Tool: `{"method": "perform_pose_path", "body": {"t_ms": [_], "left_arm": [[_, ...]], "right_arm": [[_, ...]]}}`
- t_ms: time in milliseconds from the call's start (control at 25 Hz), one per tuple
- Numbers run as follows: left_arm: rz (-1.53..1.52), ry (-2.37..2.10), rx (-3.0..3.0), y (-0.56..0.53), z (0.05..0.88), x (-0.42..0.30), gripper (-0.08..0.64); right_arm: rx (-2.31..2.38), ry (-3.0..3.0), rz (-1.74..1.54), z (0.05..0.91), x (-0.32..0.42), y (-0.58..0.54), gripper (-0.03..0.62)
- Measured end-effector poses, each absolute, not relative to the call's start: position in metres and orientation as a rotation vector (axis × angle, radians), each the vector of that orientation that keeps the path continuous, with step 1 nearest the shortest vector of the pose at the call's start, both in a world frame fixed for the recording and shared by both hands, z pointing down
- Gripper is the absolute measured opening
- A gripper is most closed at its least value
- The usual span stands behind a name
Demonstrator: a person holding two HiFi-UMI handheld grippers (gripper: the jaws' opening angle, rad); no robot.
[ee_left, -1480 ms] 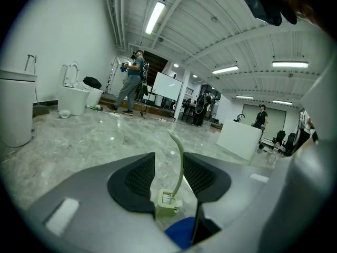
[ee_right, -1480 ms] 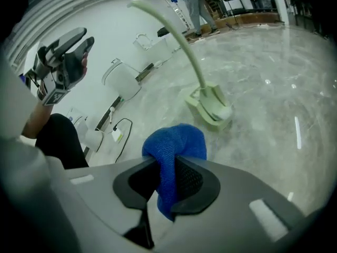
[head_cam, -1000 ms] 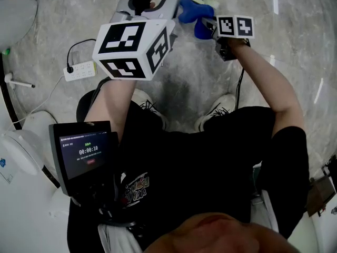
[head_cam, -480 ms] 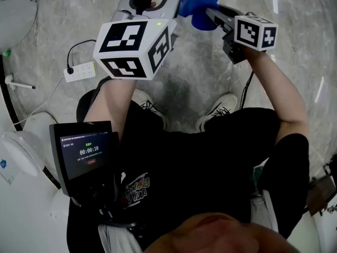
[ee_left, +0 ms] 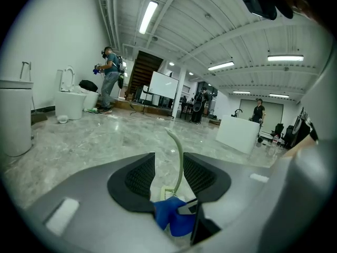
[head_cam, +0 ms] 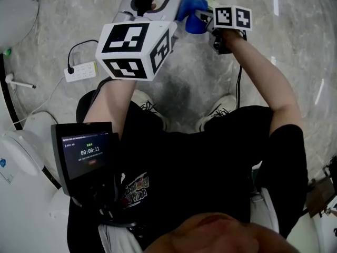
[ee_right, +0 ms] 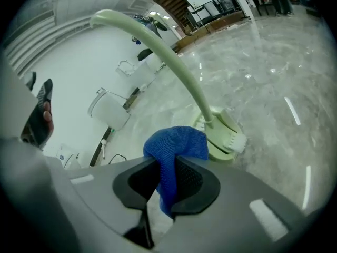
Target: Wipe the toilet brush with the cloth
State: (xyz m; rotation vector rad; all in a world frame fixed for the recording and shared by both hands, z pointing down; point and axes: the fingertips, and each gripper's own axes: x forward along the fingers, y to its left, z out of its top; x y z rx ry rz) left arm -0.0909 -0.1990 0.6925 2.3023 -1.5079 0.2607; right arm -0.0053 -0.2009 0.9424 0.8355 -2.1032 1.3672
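Closest to me, strapped at the person's chest, was a small dark screen (head_cam: 84, 157) with a timer on it. Above that, the left gripper (ee_left: 167, 167) with its chunky black-and-white marker cube (head_cam: 138, 49) was closed on the toilet brush (ee_right: 221, 136). The flat head sat low in the gap between the ribbed black pads and the rest stuck out past the jaws. The cloth covered part of that spot, so I couldn't see exactly where the pads bit.

The right gripper (ee_right: 167, 165) was clamped on the cloth (ee_right: 176, 144), a blue, nubbly microfibre sort of thing. It was pinched into a fold that bulged out over the pads and hung down a bit below them. The bulge was right up against the brush head, on the handle side.

The brush was pale green plastic with a flat, paddle-shaped head and short white bristles (ee_right: 238, 140) along one edge. Its thin handle (ee_right: 158, 49) curved up and away in a long arc, all of it held well off the ground.

Below was a glossy grey marble-look floor (head_cam: 195, 83), and a white power strip (head_cam: 80, 71) lay there with a black cable looping off it.

Way further back stood a white toilet (ee_left: 69, 96) with its lid up, though I couldn't see into the bowl from there. Another person (ee_left: 109, 73) was standing next to it. Past them were a whiteboard (ee_left: 163, 86) and a boxy white counter (ee_left: 239, 133), with long strip lights (ee_left: 149, 16) overhead.
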Motion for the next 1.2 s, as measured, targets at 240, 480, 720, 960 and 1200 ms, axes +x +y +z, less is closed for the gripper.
{"method": "perform_pose_path", "body": {"t_ms": [240,480,720,960,1200], "left_arm": [[0.264,-1.511,2.342,-0.197,0.688,-0.089,0.169],[0.26,-1.494,2.328,-0.193,0.69,-0.085,0.169],[0.251,-1.506,2.32,-0.197,0.688,-0.086,0.17],[0.264,-1.51,2.319,-0.194,0.692,-0.09,0.17],[0.277,-1.511,2.325,-0.191,0.696,-0.095,0.17]], "right_arm": [[0.857,-2.164,1.349,0.927,0.004,-0.223,0.066],[0.854,-2.421,1.294,0.849,-0.005,-0.228,0.066],[0.896,-2.681,1.186,0.771,-0.007,-0.243,0.066],[0.817,-2.892,1.145,0.706,-0.016,-0.247,0.066],[0.801,-2.978,1.083,0.68,-0.018,-0.244,0.066]]}}
